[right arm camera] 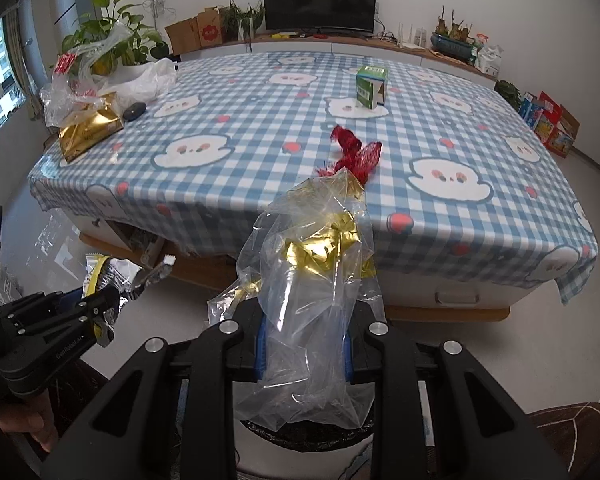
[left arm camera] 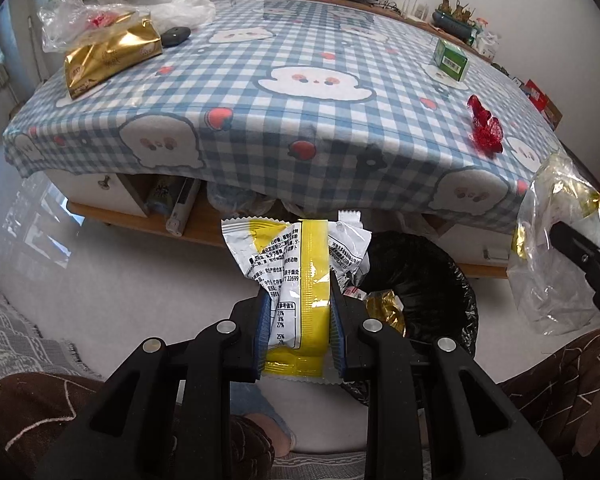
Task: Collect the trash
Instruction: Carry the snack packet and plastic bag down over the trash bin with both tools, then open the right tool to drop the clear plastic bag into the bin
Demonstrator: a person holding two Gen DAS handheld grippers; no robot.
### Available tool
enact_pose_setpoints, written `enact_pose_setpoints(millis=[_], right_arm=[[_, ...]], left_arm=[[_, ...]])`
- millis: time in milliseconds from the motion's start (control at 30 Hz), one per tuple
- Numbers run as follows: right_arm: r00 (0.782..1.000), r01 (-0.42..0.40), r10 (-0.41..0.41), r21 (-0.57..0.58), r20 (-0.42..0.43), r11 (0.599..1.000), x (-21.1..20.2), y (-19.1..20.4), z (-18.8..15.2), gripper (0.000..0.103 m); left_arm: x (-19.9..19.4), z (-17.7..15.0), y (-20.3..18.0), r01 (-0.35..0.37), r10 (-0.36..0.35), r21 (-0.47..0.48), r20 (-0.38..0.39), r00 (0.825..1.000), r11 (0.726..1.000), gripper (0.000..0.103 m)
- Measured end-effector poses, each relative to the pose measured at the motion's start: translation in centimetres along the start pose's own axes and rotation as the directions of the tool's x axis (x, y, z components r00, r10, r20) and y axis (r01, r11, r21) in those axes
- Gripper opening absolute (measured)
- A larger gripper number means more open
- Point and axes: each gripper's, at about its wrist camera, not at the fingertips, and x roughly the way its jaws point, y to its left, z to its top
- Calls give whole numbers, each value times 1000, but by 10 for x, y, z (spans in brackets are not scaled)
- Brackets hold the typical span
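The table (right arm camera: 260, 128) still carries a gold pack (right arm camera: 88, 130), green box (right arm camera: 372, 86) and red net (right arm camera: 356, 152). Below its near edge stands the black-lined bin (left arm camera: 440, 280). The left gripper (left arm camera: 298, 320) pinches a yellow snack wrapper (left arm camera: 296, 256) just beside the bin's mouth; the right gripper (right arm camera: 306, 344) pinches a clear bag (right arm camera: 312, 272) above the rim. This looks like the drop-off step: next, bring each piece over the opening and spread the jaws.
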Motion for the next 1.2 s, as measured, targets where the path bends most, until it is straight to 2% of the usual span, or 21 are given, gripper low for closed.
enact_pose_setpoints(millis=[167,433,933,1067,1200], right_arm=[[999,14,-14,-4,-46,1000,26,0,-16,25],[994,11,-8,25,-107,1000,69,-10,-36,25],[984,-3,6,16,-177,1000,117,-2,-44,27],[985,8,-3,25,-170,1000,118,-2,-45,35],[987,11,-4,42,-160,999,114,-3,-44,50]], left_arm=[[19,-7,-2,-16,16,10,-32,999,1000,24],[46,-11,-1,5,-5,-9,-81,997,1000,24],[81,-13,-7,-25,26,13,-147,989,1000,24],[82,-13,-9,-23,26,23,-147,989,999,24],[79,-13,-13,-25,29,29,-149,988,999,24]])
